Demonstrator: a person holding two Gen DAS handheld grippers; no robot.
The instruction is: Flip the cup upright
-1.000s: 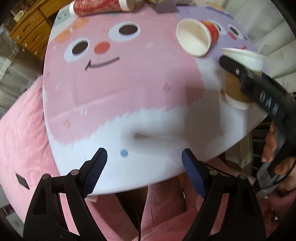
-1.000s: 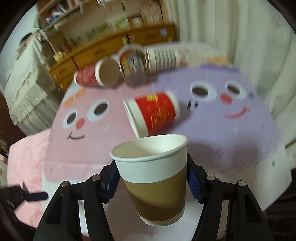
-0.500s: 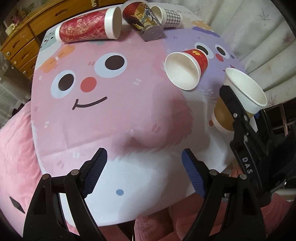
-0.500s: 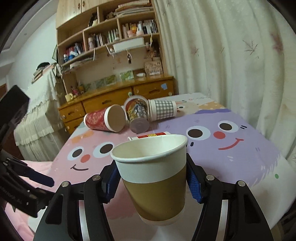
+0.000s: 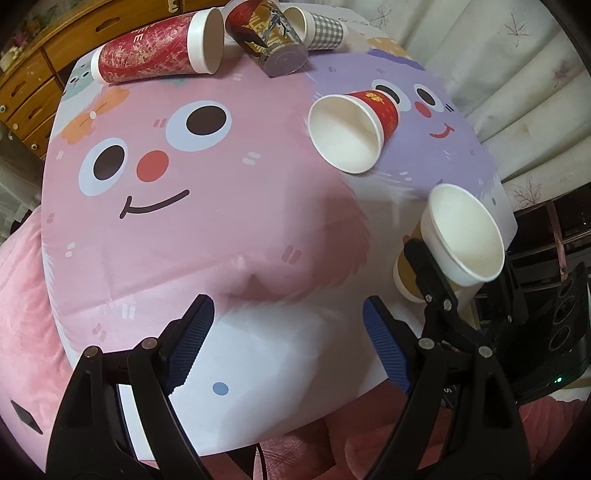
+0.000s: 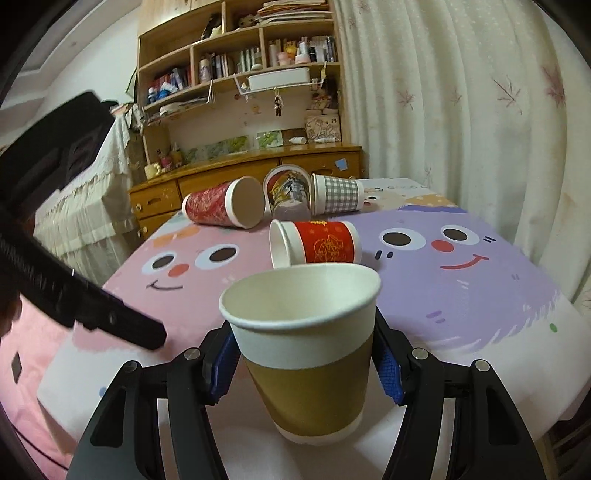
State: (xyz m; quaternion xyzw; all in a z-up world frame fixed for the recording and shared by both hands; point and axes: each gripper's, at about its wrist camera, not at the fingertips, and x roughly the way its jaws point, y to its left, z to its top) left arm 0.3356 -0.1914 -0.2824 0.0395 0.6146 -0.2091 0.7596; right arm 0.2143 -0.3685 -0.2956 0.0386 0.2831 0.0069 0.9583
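My right gripper (image 6: 306, 363) is shut on a brown and white paper cup (image 6: 303, 354), mouth up, its base at or just above the near right part of the table; I cannot tell if it touches. The cup (image 5: 448, 243) and the right gripper (image 5: 443, 273) also show in the left wrist view. My left gripper (image 5: 287, 332) is open and empty over the table's near edge. A red and white cup (image 5: 354, 127) lies on its side mid-table; it also shows in the right wrist view (image 6: 314, 245).
A tall red cup (image 5: 155, 55), a dark printed cup (image 5: 267, 35) and a grey checked cup (image 5: 321, 29) lie on their sides at the far edge. The tablecloth (image 5: 192, 221) is pink and purple with cartoon faces. Curtains (image 6: 461, 110) hang right; a wooden dresser (image 6: 207, 184) stands behind.
The right gripper has levelled out and lowered the brown cup, which stands more upright at the table's near right. The left gripper has pulled back and risen a little.
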